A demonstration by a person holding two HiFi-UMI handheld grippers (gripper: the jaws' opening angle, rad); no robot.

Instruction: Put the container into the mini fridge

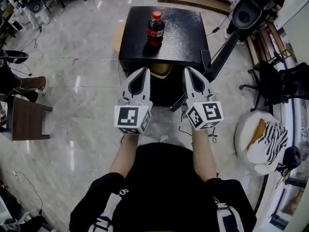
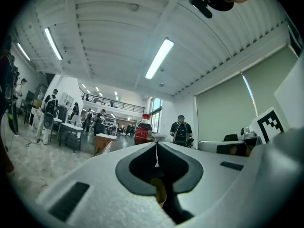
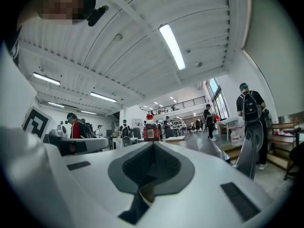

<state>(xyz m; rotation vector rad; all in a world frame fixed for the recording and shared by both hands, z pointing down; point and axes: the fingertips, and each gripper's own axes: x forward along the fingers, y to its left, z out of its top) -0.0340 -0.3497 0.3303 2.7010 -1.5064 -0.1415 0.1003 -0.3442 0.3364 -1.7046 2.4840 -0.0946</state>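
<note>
A dark cola bottle (image 1: pixel 155 29) with a red cap and red label stands upright on top of the black mini fridge (image 1: pixel 186 37). The fridge's front is hidden from the head view. My left gripper (image 1: pixel 143 72) and right gripper (image 1: pixel 189 70) are held side by side just short of the fridge's near edge, both pointing at it. Each has its jaws together with nothing between them. The bottle (image 2: pixel 142 130) shows straight beyond the shut tips of the left gripper (image 2: pixel 156 145). It also stands just past the right gripper (image 3: pixel 153 142), where the bottle (image 3: pixel 151 129) is small and far.
A brown stool (image 1: pixel 26 120) stands at the left. On the right are a round seat with a striped cloth (image 1: pixel 264 138) and a black office chair (image 1: pixel 282 83). A black stand (image 1: pixel 227 47) leans by the fridge's right side. Cables lie on the marble floor, and people stand in the background.
</note>
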